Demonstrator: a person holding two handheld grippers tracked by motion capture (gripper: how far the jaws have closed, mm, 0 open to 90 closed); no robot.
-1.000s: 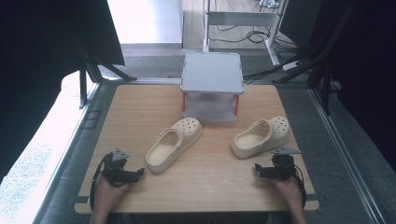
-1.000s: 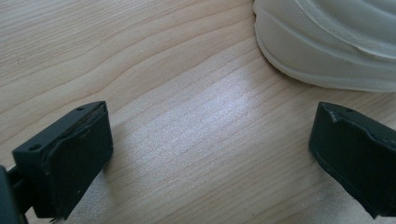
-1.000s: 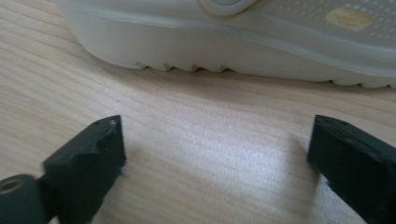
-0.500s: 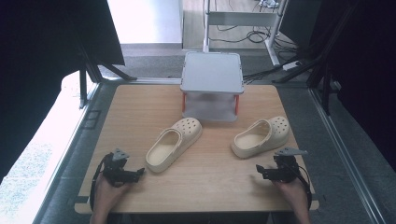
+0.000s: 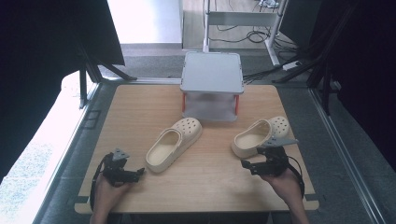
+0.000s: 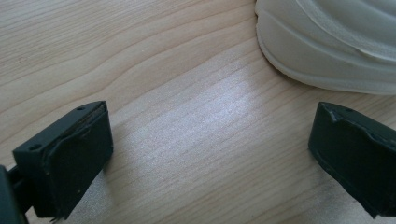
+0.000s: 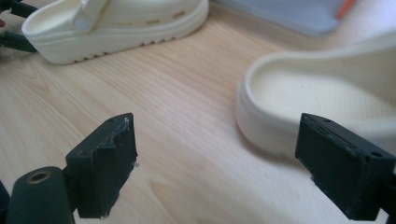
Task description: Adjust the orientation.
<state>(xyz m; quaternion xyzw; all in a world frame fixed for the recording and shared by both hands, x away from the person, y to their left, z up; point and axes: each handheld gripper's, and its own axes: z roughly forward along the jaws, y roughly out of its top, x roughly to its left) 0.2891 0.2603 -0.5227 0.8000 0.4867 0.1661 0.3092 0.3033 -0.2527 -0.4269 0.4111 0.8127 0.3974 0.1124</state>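
Two cream clogs lie on the wooden table (image 5: pixel 140 107). The left clog (image 5: pixel 173 143) lies near the middle and the right clog (image 5: pixel 259 135) further right. My left gripper (image 5: pixel 136 173) rests low near the front left, open, and its jaws hold nothing. In the left gripper view (image 6: pixel 210 154) the left clog's sole edge (image 6: pixel 336 42) lies just beyond the jaws. My right gripper (image 5: pixel 246 164) hovers in front of the right clog's heel, open. Its jaws have just been closing slightly, with nothing between them. The right gripper view (image 7: pixel 219 163) has that heel (image 7: pixel 317 93) close ahead.
A grey low shelf with orange legs (image 5: pixel 211 74) stands at the table's far middle, behind both clogs. Bare wood separates the clogs. In the right gripper view the left clog (image 7: pixel 116 23) lies further off, near the shelf's base (image 7: pixel 289 11).
My right gripper has risen off the table and drawn nearer the right clog's heel. The left gripper and both clogs have stayed put.
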